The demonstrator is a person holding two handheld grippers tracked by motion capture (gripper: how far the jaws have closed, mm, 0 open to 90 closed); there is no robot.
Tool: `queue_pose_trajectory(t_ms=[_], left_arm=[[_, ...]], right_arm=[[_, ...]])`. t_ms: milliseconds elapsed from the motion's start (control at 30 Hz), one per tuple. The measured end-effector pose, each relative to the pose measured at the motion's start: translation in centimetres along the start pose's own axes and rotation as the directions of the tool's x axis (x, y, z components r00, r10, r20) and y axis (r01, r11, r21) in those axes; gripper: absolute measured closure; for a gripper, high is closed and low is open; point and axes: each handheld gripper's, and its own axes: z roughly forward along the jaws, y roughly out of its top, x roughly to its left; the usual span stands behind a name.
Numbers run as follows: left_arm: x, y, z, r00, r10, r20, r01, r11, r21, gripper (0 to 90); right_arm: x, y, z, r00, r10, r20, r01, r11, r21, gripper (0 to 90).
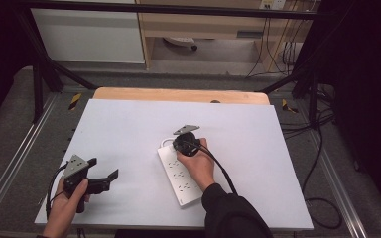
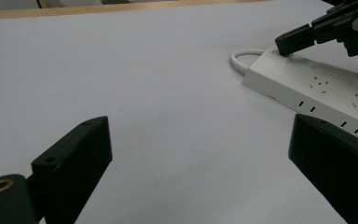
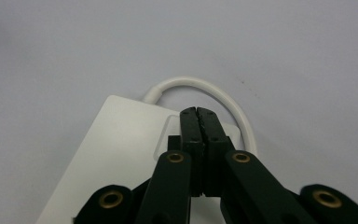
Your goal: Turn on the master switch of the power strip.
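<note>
Here the white power strip (image 1: 180, 176) lies on the white table (image 1: 129, 129), near its middle, with its short cable (image 3: 200, 86) curving away at the far end. The right gripper (image 1: 183, 144) has its jaws pressed together with nothing between them, and the tips rest on the raised panel at the cable end, probably to push a switch. The switch itself is hidden under the jaws, so I cannot tell its position. The left gripper (image 1: 104, 176) waits well apart, jaws wide and empty, likely ready to steady the strip.
</note>
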Motion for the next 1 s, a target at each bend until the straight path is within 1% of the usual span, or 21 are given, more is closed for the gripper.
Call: queue_pose_trajectory(t_ms=[500,1000], left_arm=[[-0.04,-0.03,0.09,1.0,0.006,0.0,-0.006,1.0,0.006,6.1],[-0.07,-0.05,0.12,1.0,0.008,0.0,-0.008,0.9999,0.01,6.1]], right_arm=[[0.16,-0.05,0.05,0.9999,-0.012,0.011,0.012,1.0,0.004,90.0],[0.12,0.07,0.09,0.9999,-0.006,0.011,0.006,1.0,0.009,90.0]])
